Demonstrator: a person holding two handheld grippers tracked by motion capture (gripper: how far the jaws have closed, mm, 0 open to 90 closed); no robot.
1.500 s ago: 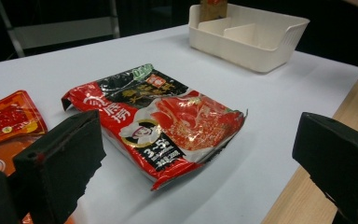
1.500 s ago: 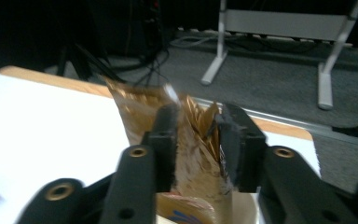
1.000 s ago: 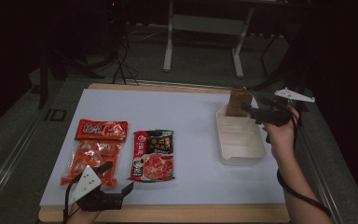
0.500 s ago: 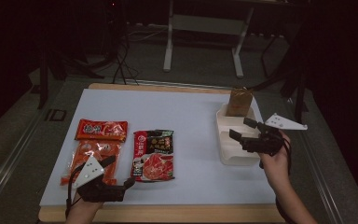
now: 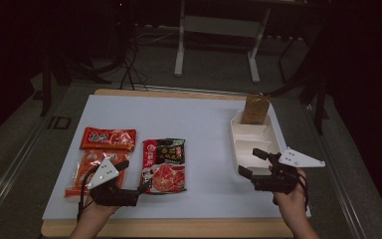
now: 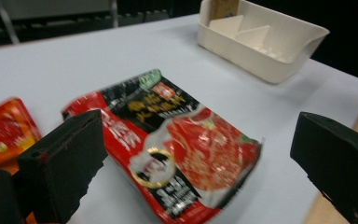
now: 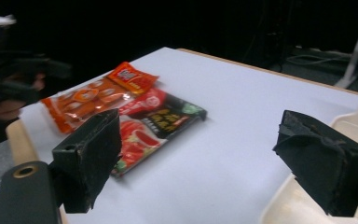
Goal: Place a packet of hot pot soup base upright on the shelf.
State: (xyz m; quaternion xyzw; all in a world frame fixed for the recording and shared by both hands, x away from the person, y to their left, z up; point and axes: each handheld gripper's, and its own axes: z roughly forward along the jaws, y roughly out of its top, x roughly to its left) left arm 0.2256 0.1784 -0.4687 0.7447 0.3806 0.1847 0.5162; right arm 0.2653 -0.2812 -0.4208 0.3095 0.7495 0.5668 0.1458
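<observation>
A red-and-black food packet (image 5: 164, 164) lies flat on the white table, also seen close in the left gripper view (image 6: 168, 144). My left gripper (image 5: 133, 178) sits at its near left corner, open, with the packet ahead between the spread jaws (image 6: 196, 158). A white divided tray (image 5: 256, 142) stands at the right, with a brown packet (image 5: 256, 108) upright in its far compartment. My right gripper (image 5: 251, 163) hovers open over the tray's near end, pointing left, nothing between its jaws (image 7: 205, 154).
An orange-red packet (image 5: 108, 138) and a clear orange packet (image 5: 87, 172) lie left of the red-and-black one. The table's wooden front edge (image 5: 179, 228) runs just below both hands. Dark floor and a stand's legs (image 5: 214, 55) lie beyond the table.
My right gripper has pulled back from the brown packet at the tray's far end to the tray's near end. My left gripper has edged right toward the red-and-black packet.
</observation>
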